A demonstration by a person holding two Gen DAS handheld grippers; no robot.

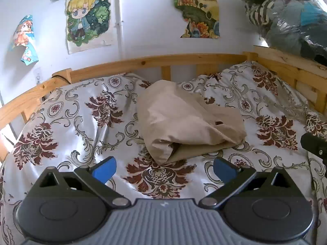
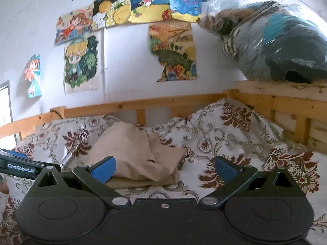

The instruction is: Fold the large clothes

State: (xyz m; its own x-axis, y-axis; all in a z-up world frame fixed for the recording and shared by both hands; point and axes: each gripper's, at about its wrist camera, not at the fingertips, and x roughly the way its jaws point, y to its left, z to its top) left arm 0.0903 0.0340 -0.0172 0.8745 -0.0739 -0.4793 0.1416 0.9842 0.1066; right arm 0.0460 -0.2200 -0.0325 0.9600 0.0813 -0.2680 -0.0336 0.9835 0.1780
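A beige garment (image 1: 184, 120) lies folded in a loose bundle in the middle of the bed, on the floral cover (image 1: 81, 126). It also shows in the right wrist view (image 2: 134, 155), left of centre. My left gripper (image 1: 164, 169) is open and empty, just in front of the bundle's near edge. My right gripper (image 2: 164, 169) is open and empty, to the right of the bundle and near its front edge. The right gripper's body shows at the right edge of the left wrist view (image 1: 314, 145). The left gripper shows at the left edge of the right wrist view (image 2: 22, 167).
A wooden bed rail (image 1: 155, 61) runs along the back and right side. A clear plastic bag of clothes (image 1: 290, 18) sits on the right rail's ledge. Cartoon posters (image 1: 90, 18) hang on the white wall. The floral cover bunches up at the back right (image 2: 231, 122).
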